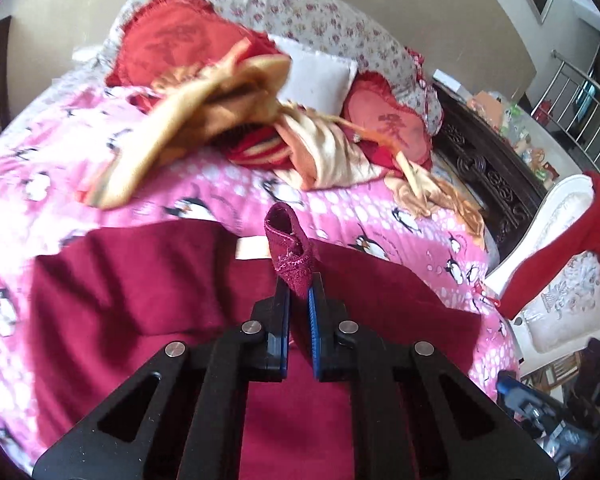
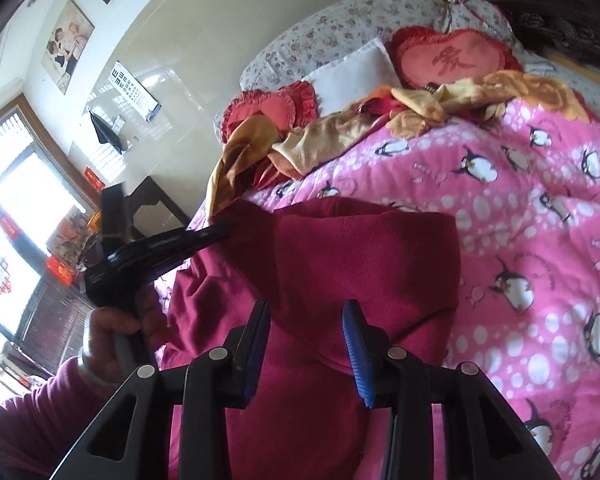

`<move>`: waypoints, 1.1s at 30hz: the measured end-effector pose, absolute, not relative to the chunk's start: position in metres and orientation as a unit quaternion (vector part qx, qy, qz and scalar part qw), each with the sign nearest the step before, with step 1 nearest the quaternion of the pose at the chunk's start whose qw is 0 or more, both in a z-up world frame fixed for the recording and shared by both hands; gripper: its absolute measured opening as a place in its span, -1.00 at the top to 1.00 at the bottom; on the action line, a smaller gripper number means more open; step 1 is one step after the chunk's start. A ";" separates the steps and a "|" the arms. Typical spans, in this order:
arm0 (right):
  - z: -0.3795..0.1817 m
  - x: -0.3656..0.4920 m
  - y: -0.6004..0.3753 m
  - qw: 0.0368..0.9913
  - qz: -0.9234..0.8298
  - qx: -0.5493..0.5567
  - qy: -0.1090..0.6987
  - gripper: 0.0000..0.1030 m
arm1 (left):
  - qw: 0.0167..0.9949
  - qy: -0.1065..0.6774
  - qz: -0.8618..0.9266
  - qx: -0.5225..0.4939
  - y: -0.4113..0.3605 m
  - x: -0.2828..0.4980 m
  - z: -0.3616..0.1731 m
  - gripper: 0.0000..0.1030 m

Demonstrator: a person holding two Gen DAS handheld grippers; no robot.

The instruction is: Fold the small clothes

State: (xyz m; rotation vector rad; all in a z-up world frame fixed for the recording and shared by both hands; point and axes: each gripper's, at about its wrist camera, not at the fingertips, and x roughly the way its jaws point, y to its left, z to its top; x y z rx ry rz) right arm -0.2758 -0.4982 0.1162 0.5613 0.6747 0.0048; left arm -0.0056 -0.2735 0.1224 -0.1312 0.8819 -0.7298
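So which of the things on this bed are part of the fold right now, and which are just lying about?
In the job:
- maroon garment, spread on the penguin quilt
- left gripper, shut on a fold of the garment's edge
- right gripper, open over it

Lying about:
- heap of orange and yellow clothes
- red heart cushion
- white pillow
- floral bolster

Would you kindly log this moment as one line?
left gripper: shut on maroon garment | right gripper: open over it | bed: pink quilt
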 end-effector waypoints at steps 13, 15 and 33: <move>0.092 -0.239 -0.515 0.880 -0.071 0.270 0.383 0.30 | 0.873 0.416 -0.245 -0.068 -0.147 -0.029 0.081 0.87; 0.087 -0.228 -0.514 0.875 -0.070 0.273 0.393 0.30 | 0.874 0.415 -0.238 -0.082 -0.139 -0.029 0.079 0.87; 0.082 -0.181 -0.527 0.881 -0.112 0.234 0.397 0.80 | 0.873 0.409 -0.263 -0.038 -0.160 -0.047 0.073 0.15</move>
